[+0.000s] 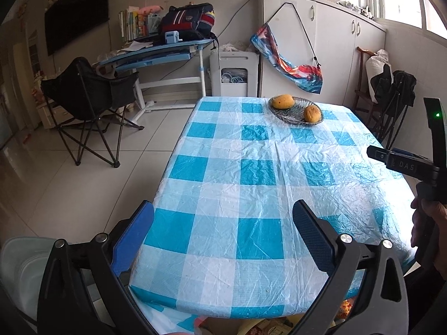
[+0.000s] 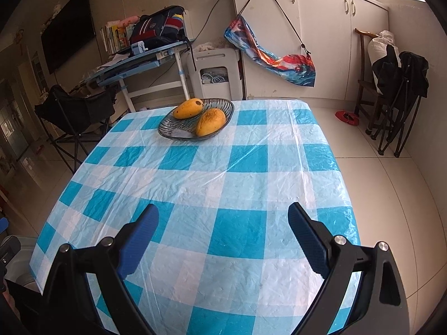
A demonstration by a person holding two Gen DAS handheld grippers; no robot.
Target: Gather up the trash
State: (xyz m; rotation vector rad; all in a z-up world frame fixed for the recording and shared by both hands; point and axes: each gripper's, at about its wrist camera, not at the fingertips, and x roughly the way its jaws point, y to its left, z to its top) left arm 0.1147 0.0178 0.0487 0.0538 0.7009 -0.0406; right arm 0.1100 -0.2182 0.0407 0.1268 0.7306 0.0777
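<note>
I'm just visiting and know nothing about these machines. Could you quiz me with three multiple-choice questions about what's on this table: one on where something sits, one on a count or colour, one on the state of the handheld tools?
1. Where are the mangoes?
A. On the bare cloth
B. In the glass dish
C. On the floor

2. How many mangoes are there?
A. One
B. Two
C. Four

3. How do the two tools stand?
A. Both open, nothing between the fingers
B. Both shut on a mango
C. One holds the dish

Answers:
1. B: both fruits lie inside the glass dish at the far end of the checked tablecloth.
2. B: two yellow mangoes show in both views.
3. A: the left tool and the right tool each have blue fingers spread wide, with only cloth seen between them.
</note>
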